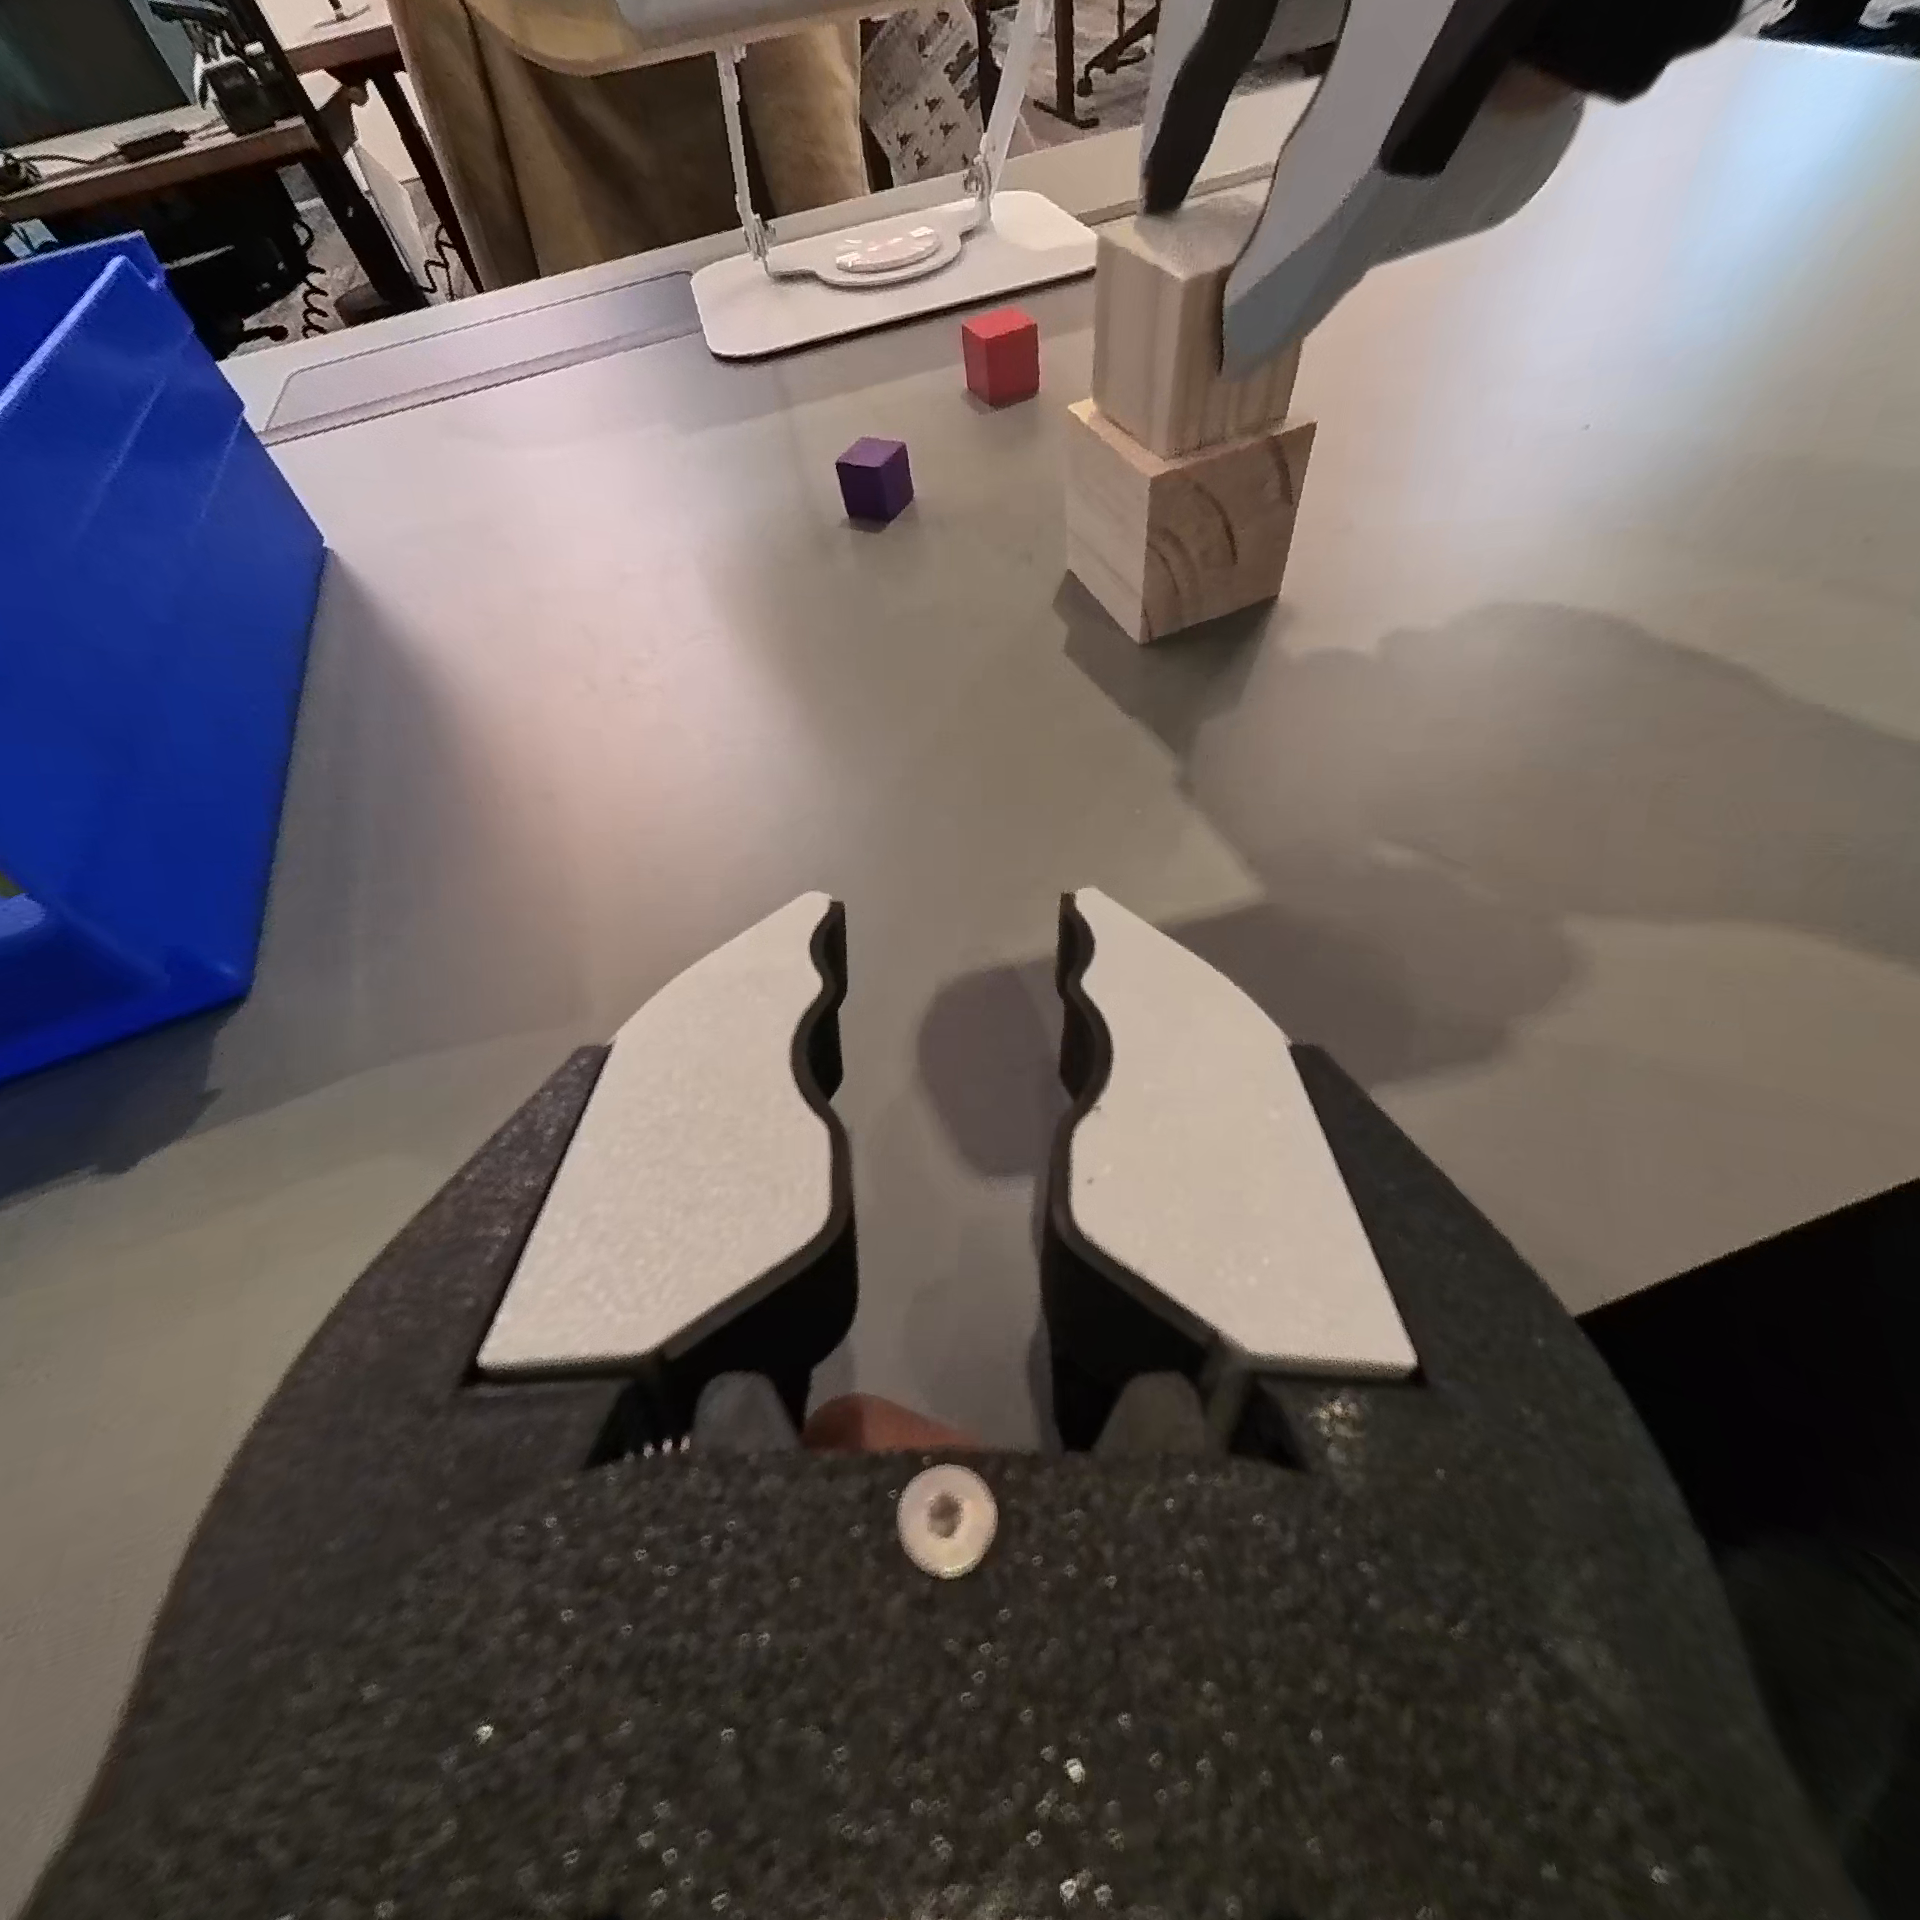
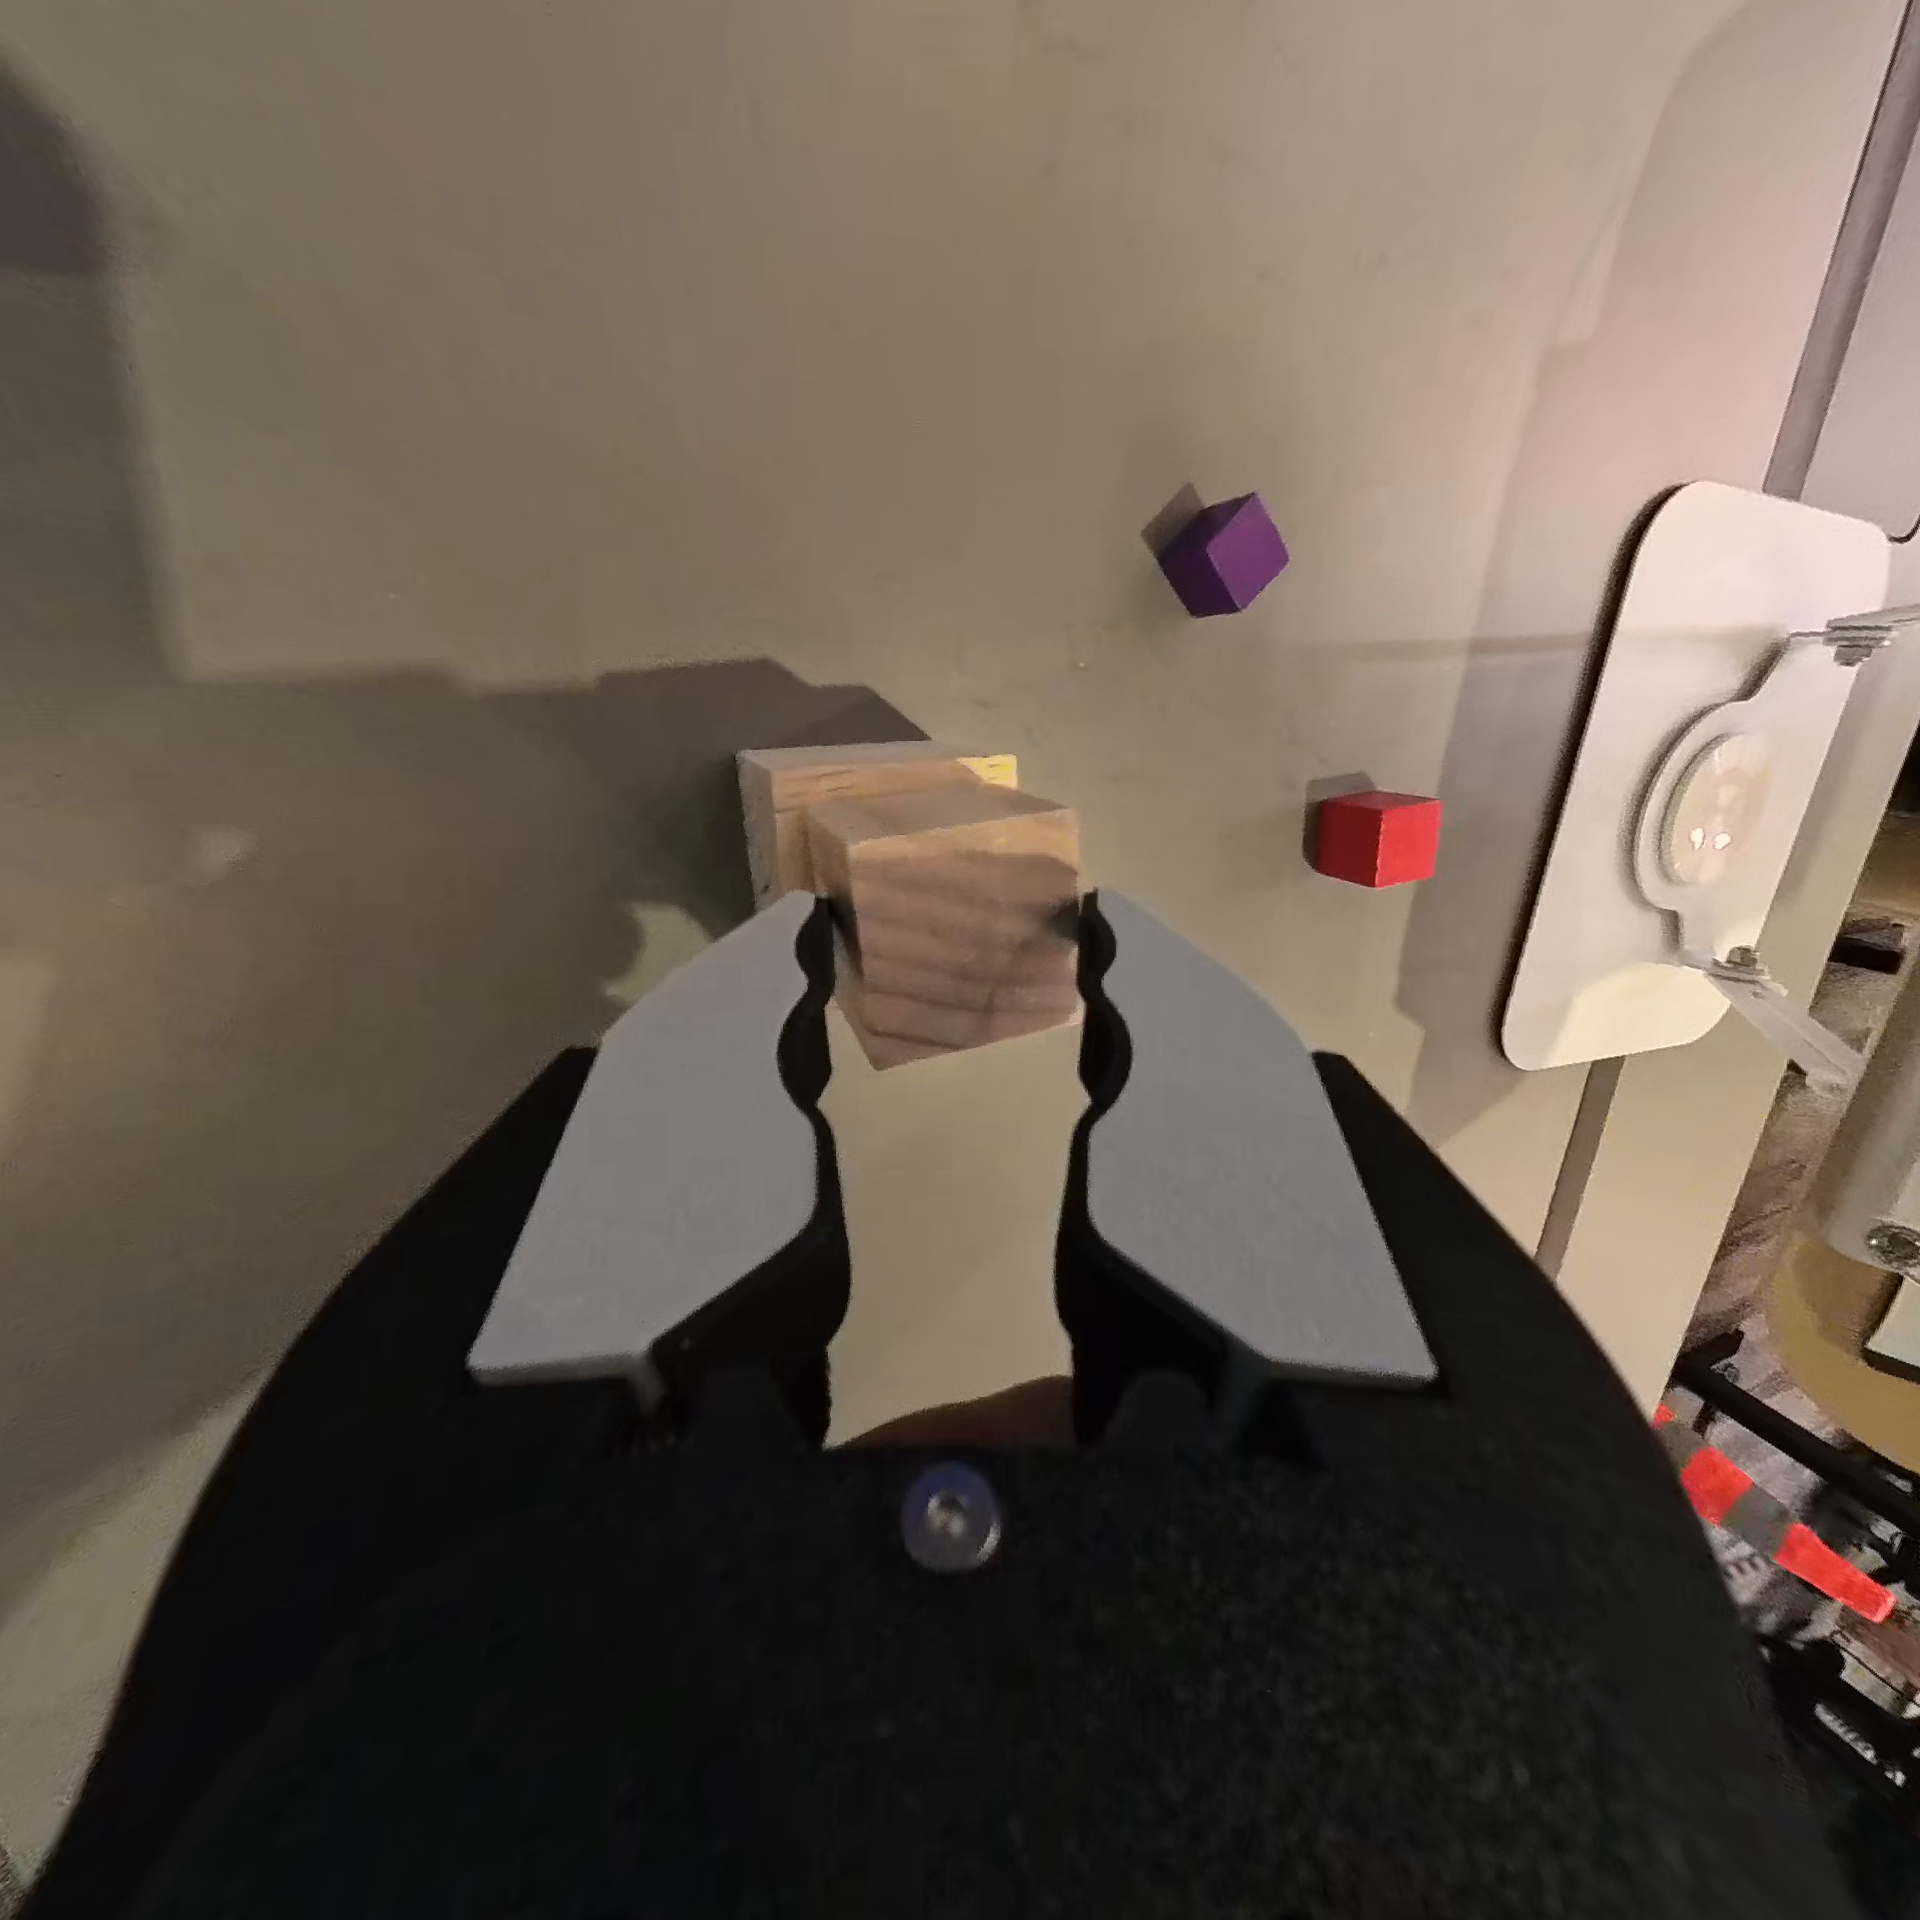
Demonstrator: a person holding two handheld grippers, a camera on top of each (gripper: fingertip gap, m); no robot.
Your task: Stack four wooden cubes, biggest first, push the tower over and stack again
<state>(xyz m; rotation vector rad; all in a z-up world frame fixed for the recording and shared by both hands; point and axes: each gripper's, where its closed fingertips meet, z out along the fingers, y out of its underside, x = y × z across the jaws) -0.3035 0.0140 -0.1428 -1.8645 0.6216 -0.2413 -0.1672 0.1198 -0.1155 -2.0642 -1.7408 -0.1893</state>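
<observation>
A big wooden cube [image 1: 1195, 540] stands on the grey table [image 1: 623, 727]. A smaller wooden cube [image 1: 1153, 353] sits on top of it, turned a little. My right gripper [image 1: 1210, 275] comes down from above with one finger on each side of this upper cube. In the right wrist view the right gripper [image 2: 954, 909] is shut on the upper cube [image 2: 956, 966], with the big cube [image 2: 774, 821] under it. A purple cube [image 1: 875, 476] [image 2: 1221, 556] and a red cube [image 1: 1000, 355] [image 2: 1371, 840] lie loose nearby. My left gripper [image 1: 951, 914] is open and empty, low over the table in front of the stack.
A blue bin [image 1: 135, 623] stands at the left of the table. A white stand base [image 1: 894, 270] [image 2: 1683, 779] sits at the far edge behind the red cube. The table's front right edge [image 1: 1714, 1236] is close to my left gripper. The tips of one gripper are about 20 centimeters away from the tips of the other.
</observation>
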